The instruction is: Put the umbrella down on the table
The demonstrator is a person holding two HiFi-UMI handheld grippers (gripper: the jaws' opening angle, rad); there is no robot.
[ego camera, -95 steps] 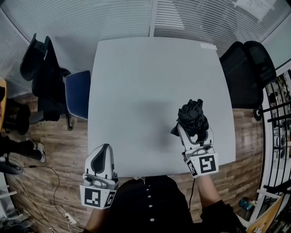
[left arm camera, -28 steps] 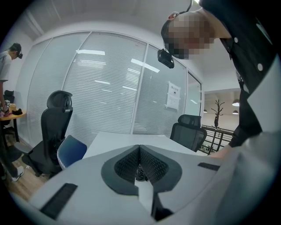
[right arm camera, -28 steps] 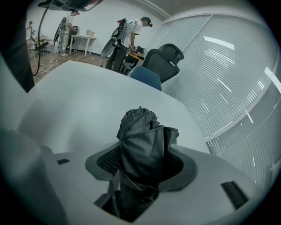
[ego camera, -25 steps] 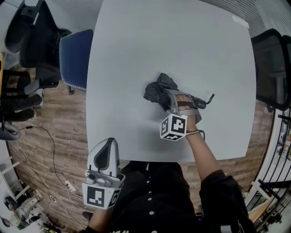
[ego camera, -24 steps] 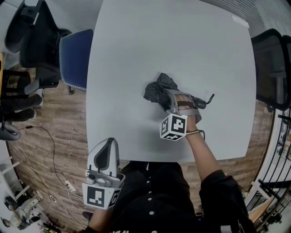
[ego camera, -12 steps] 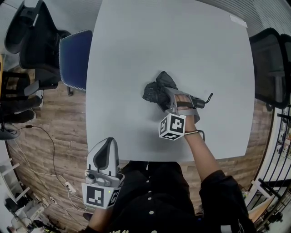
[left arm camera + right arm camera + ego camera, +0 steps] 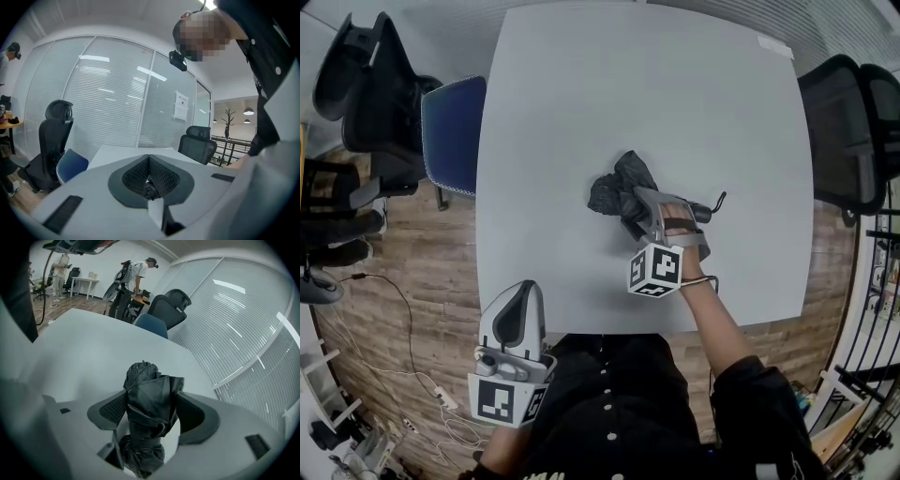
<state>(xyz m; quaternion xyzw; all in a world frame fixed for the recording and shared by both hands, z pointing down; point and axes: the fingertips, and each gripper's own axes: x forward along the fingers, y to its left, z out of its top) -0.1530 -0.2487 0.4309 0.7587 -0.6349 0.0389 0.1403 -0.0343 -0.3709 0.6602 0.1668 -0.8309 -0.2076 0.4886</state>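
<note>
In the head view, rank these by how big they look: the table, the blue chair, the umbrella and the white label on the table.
1. the table, by far the largest
2. the blue chair, though the table hides part of it
3. the umbrella, folded
4. the white label, smallest

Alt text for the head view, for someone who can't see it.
A folded black fabric umbrella lies on a pale grey square table, between the jaws of the right gripper, which have just been opening. The left gripper, shut, hangs off the table's near edge; black office chairs stand either side.
</note>
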